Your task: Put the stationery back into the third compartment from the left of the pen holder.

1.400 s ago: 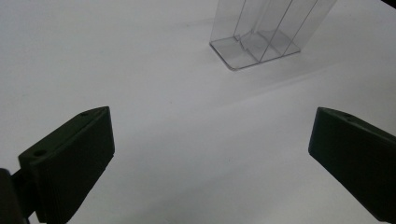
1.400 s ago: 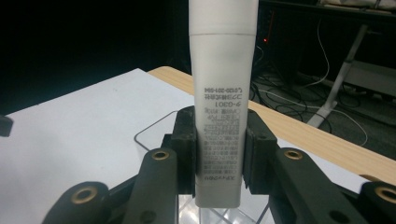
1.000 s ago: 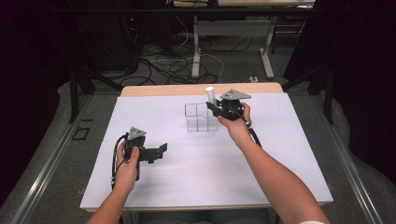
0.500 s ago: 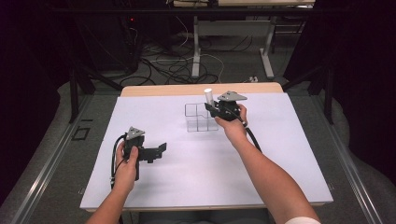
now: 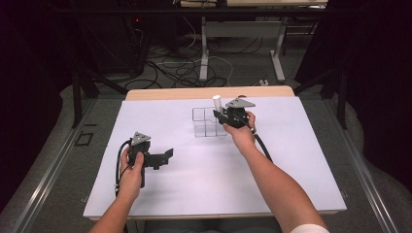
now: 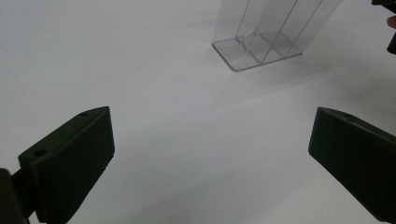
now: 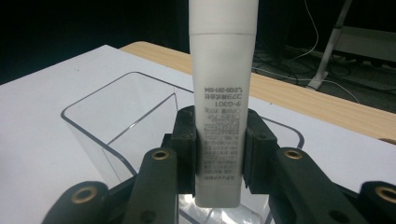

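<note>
Writing: the tube (image 7: 223,93) carries small dark print that reads upside down in the right gripper view; one line looks like "9-G301", the finer lines below are too small to read.
Tube: white, upright, cap end up, held above the near-right part of the organizer (image 5: 209,122); in the high view its top (image 5: 217,103) stands clear above the clear walls.
Right gripper (image 5: 228,118): jaws clamped on the tube's lower body from both sides, the tube's flat bottom end just below the pads (image 7: 186,149).
Organizer: clear plastic, split by thin walls into open-topped compartments, standing on the sheet (image 5: 291,160) toward the far middle of the table (image 5: 194,93); which compartment lies under the tube I cannot tell.
Left gripper (image 5: 163,158): jaws spread wide with nothing between them, low over the sheet at the near left, well apart from the organizer; its own view faces the organizer's base (image 6: 261,44).
Room: bare white sheet lies all around the organizer and between the two grippers; a strip of wooden table edge shows beyond the sheet's far side.
Edges: floor cables (image 5: 184,68) and table legs lie past the far edge, off the work surface.
</note>
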